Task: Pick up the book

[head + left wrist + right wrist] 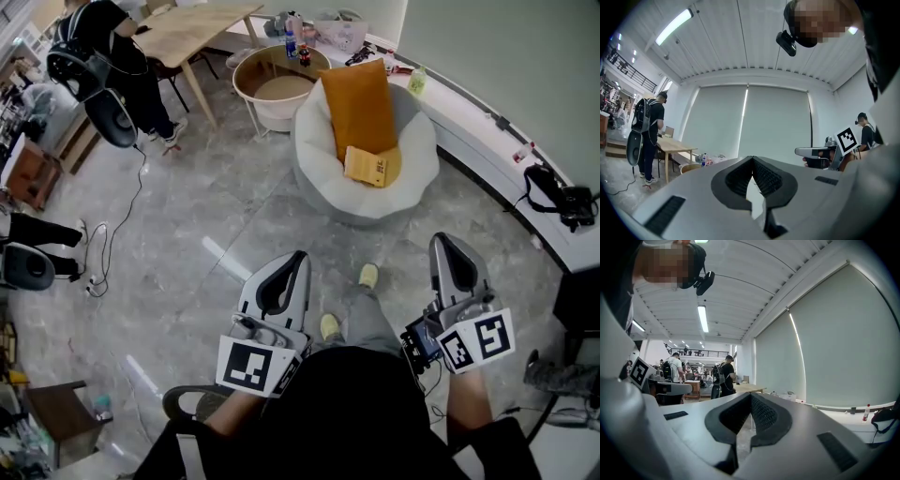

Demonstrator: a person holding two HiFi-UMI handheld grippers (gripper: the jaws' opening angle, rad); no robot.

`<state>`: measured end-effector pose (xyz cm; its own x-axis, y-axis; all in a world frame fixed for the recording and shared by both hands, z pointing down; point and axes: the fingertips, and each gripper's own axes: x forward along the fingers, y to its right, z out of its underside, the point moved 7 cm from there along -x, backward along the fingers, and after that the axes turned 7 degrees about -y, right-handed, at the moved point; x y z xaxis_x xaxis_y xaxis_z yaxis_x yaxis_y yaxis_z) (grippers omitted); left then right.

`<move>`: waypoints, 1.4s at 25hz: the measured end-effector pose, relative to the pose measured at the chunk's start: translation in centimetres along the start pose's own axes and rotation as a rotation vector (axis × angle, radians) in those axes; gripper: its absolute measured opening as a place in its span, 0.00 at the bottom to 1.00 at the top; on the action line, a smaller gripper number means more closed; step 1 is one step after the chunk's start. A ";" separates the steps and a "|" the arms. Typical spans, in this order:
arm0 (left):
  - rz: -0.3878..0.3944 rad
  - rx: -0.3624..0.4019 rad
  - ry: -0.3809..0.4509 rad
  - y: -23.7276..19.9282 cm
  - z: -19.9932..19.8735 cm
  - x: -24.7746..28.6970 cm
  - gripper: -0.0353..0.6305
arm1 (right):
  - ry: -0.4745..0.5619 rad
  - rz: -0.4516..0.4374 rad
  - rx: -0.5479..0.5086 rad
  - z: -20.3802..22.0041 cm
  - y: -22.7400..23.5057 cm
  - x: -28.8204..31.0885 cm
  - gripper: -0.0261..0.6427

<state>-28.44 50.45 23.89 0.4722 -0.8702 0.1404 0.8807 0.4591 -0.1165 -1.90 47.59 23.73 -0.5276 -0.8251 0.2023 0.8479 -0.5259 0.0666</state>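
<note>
Looking down in the head view, the yellow book [367,167] lies on the white beanbag chair [317,161] at the foot of an orange cushion [356,101], well apart from the left gripper [292,264] and right gripper [450,248], which are held either side of the person's legs. The left gripper view shows its jaws clenched tip to tip, nothing between them. The right gripper view shows the same: jaws pressed together, empty.

No words or numbers legible, dark print on the yellow book [367,168] too small to read
</note>
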 end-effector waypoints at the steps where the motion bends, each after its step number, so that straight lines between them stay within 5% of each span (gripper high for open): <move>1: -0.003 0.001 -0.002 -0.1 -0.1 -0.1 0.07 | 0.000 -0.001 -0.001 -0.1 -0.1 0.1 0.06; 17: -0.010 0.026 0.003 -0.7 -0.6 2.5 0.07 | 0.014 -0.006 -0.010 -0.4 1.8 2.1 0.06; 35: -0.006 0.054 -0.032 -2.7 -2.3 13.9 0.07 | 0.028 0.013 0.057 -1.2 10.8 9.1 0.06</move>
<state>-24.33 36.73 23.88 0.4668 -0.8673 0.1727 0.8840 0.4633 -0.0627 2.43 34.13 25.12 -0.5168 -0.8378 0.1757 0.8560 -0.5029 0.1201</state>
